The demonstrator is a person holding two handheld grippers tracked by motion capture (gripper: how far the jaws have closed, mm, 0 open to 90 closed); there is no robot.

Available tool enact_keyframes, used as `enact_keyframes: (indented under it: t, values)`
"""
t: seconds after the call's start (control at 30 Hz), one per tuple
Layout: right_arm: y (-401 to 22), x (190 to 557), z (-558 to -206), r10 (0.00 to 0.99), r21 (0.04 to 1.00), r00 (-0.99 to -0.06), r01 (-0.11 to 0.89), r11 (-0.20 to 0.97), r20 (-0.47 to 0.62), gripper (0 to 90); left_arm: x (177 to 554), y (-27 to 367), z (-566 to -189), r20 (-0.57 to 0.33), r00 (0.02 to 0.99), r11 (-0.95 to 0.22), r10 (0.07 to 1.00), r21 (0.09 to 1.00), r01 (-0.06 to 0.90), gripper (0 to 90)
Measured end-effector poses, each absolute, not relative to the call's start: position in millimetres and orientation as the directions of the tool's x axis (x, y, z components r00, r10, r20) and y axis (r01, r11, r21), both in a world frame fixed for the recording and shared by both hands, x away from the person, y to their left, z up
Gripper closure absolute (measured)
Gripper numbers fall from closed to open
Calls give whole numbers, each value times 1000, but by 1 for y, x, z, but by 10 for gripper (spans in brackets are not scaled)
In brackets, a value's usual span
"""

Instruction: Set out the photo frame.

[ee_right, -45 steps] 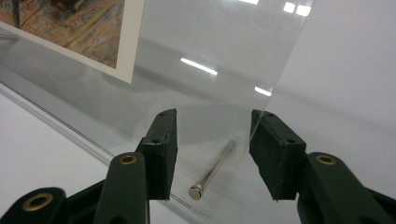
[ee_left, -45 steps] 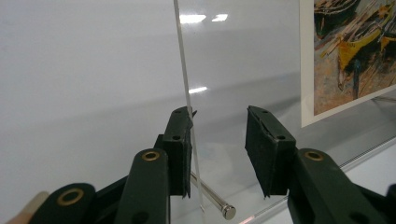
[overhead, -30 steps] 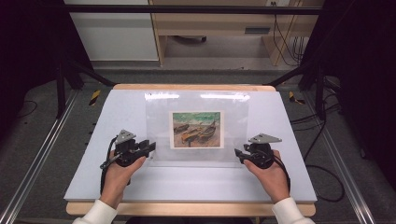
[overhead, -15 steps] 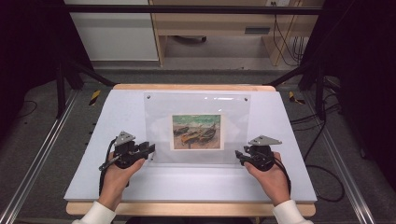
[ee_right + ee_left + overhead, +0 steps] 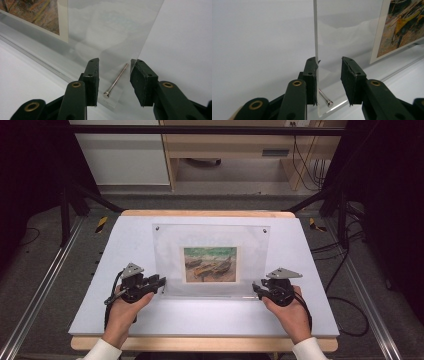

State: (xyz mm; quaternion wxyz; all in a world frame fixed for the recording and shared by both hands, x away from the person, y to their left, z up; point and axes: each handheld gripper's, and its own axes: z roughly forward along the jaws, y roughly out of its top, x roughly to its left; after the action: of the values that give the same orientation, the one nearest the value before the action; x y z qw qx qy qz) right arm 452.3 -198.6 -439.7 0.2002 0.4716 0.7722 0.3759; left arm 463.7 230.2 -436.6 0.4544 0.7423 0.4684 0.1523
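A clear acrylic panel (image 5: 210, 240) with a painted boat print (image 5: 210, 264) at its middle stands tipped up on its near edge on the white table (image 5: 125, 245). My left gripper (image 5: 161, 284) is at its lower left corner and my right gripper (image 5: 256, 287) at its lower right corner. In the left gripper view the jaws (image 5: 329, 60) straddle the panel edge (image 5: 315, 30). One pad touches the panel, the other stands clear of a metal pin (image 5: 325, 98). In the right gripper view the jaws (image 5: 115, 60) stand apart around another pin (image 5: 116, 81), with the panel edge (image 5: 150, 32) at one pad.
Metal rails (image 5: 45, 285) run along both sides of the table. Cables (image 5: 345, 285) trail on the dark floor at the right. A wooden cabinet (image 5: 225, 150) stands beyond the far edge. The table's front edge (image 5: 200, 342) lies just before the person's wrists.
The panel's top edge has come slightly toward me and the glare on it has gone. Both hands stay at the lower corners.
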Motion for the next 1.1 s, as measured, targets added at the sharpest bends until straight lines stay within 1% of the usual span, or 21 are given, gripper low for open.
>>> enact_keyframes:
  t: [0.23,1.1]
  values:
    - [-199,449,-442,878,770,-478,576,275,44,601,461,231,-437,-191,528,-166,828,815,555,654]
    - [-200,443,-446,875,766,-482,579,279,46,616,454,231,-442,-183,536,-171,824,821,544,649]
